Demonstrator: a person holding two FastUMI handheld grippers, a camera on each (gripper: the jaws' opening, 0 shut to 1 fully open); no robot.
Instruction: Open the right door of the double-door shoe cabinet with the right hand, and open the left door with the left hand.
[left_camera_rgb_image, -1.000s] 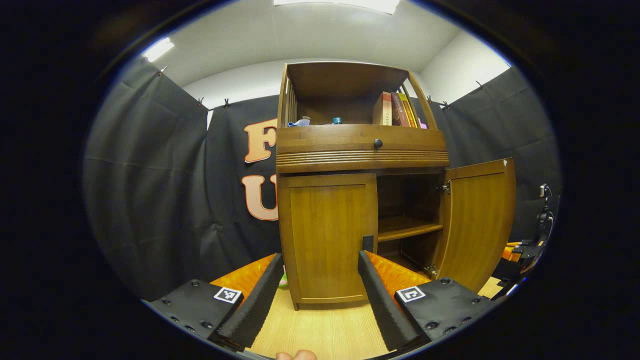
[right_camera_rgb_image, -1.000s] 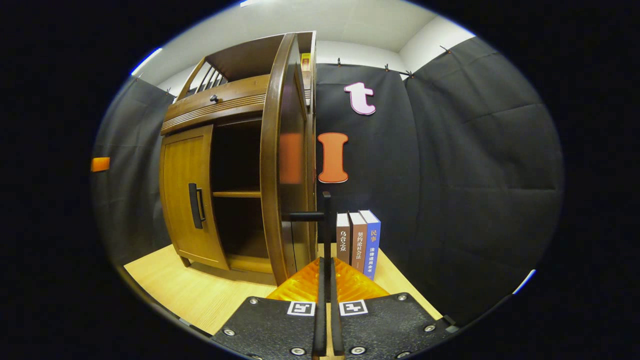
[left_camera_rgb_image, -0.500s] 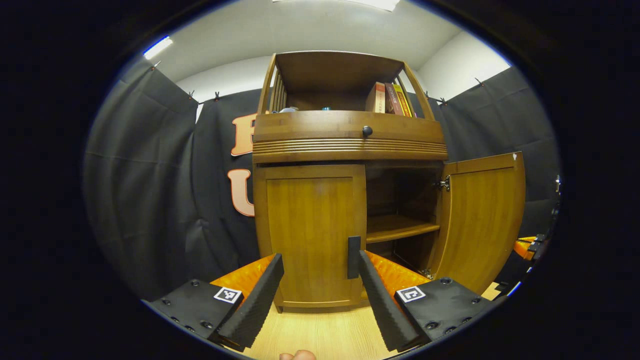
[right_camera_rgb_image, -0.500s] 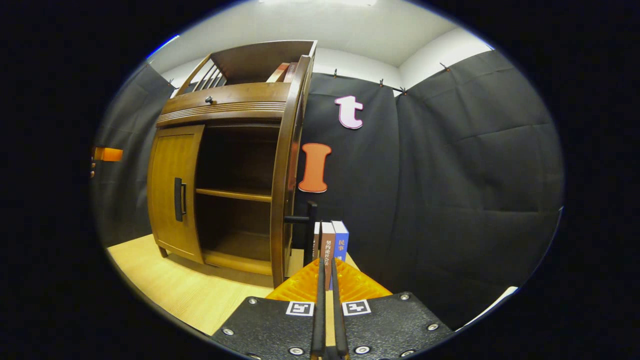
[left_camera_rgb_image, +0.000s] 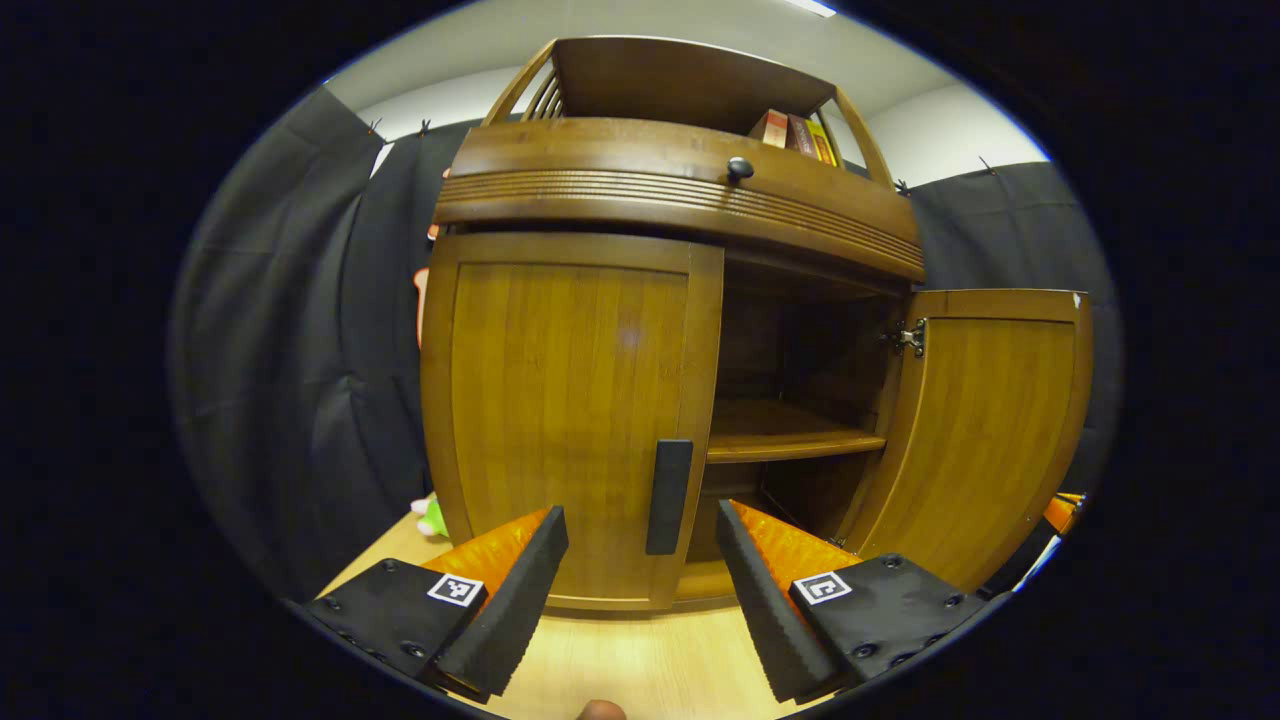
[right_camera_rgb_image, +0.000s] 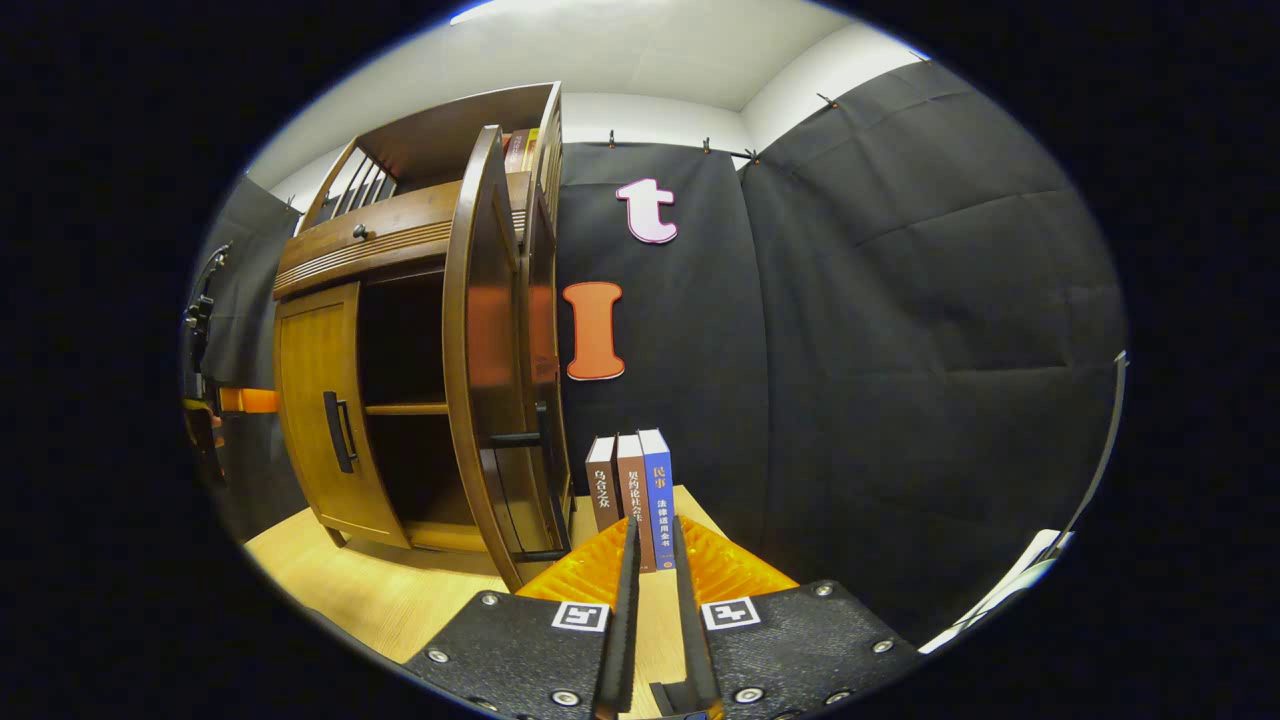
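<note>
While nearing, left gripper (left_camera_rgb_image: 640, 545) frames handle (left_camera_rgb_image: 668, 496) (untouched).

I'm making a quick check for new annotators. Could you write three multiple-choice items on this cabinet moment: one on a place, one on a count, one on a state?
1. Where is the left door's handle?
A. Near the door's inner edge, low down
B. At the door's top corner
C. On the drawer

2. How many books stand on the floor beside the cabinet?
A. One
B. Three
C. Five

3. What state are the two doors in?
A. Both shut
B. Left open, right shut
C. Left door shut, right door open

Answers:
1. A: in the left gripper view the dark bar sits by the edge next to the open half, below the middle.
2. B: the right gripper view shows three spines side by side.
3. C: the left door lies flat in its frame while the right one swings out, baring the shelf.
</note>
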